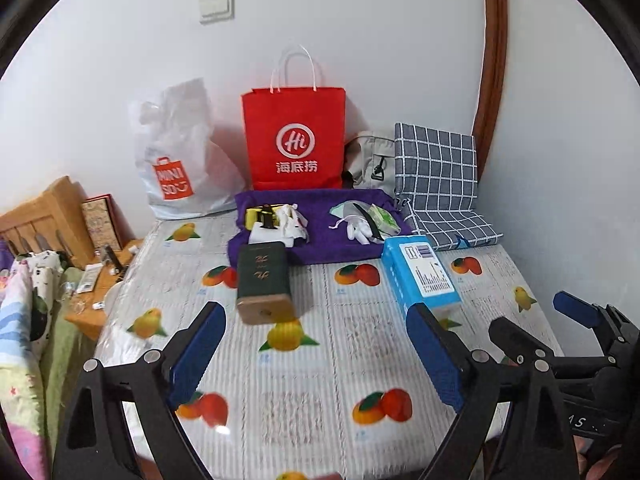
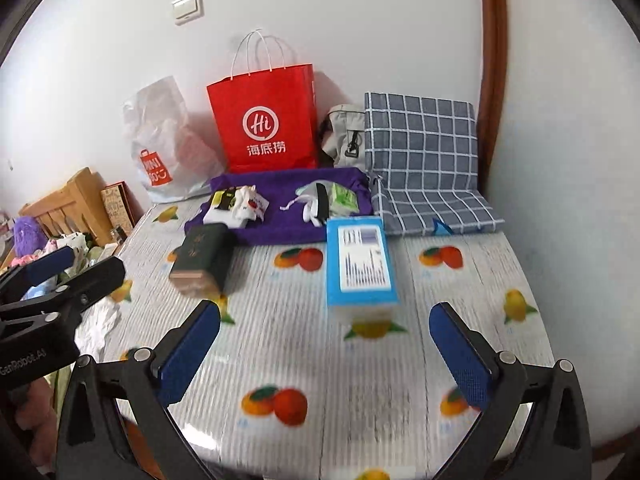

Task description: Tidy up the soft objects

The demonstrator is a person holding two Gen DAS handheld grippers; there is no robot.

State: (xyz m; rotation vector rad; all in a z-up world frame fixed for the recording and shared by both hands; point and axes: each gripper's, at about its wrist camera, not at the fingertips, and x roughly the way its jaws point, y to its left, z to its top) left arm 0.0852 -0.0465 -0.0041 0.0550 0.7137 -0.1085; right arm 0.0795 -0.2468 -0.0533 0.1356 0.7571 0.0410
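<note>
Both grippers empty, jaws wide apart: left gripper point(image 1: 316, 344), right gripper point(image 2: 325, 348) over near table point(image 2: 360, 420). Soft items sit on purple cloth point(image 1: 320, 248), far side, below red bag point(image 1: 294, 136).

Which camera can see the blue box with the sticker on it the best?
The right wrist view shows the blue box best: it lies near the middle of the picture with its white label facing the camera and nothing in front. In the left wrist view the same box sits off to the right, and a gripper finger covers its near corner.
</note>
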